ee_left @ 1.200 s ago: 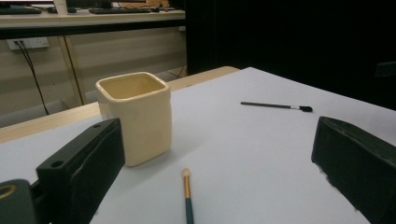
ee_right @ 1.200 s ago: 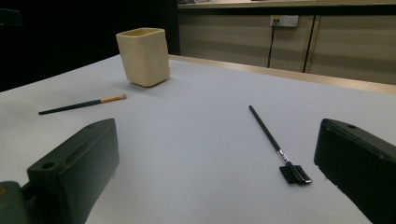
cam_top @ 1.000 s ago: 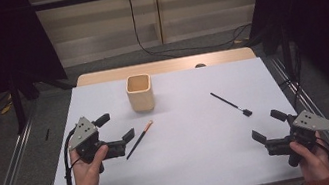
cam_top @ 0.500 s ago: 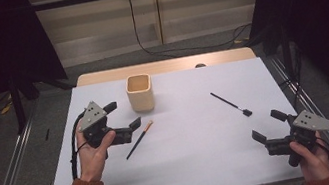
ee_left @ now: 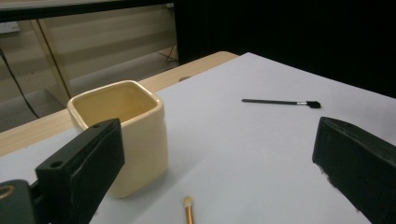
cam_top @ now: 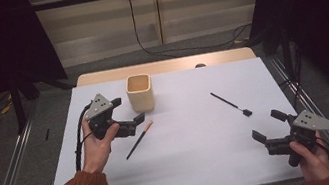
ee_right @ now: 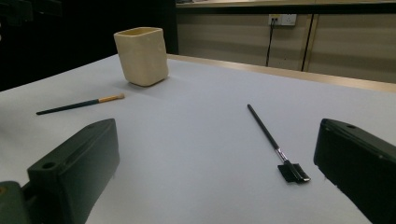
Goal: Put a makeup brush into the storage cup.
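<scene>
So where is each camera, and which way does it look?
High view: above the table, looking down; both forearms show, left tool and right tool.
Left gripper view: rides the left tool, facing the cup.
Right gripper view: rides the right tool, facing the black brush.
All share the cup and the orange-tipped brush.

One cream cup point(cam_top: 140, 92); two brushes: orange-tipped brush point(cam_top: 138, 140), black brush point(cam_top: 230, 104); two grippers: left gripper point(cam_top: 129, 120), right gripper point(cam_top: 268, 126).
</scene>
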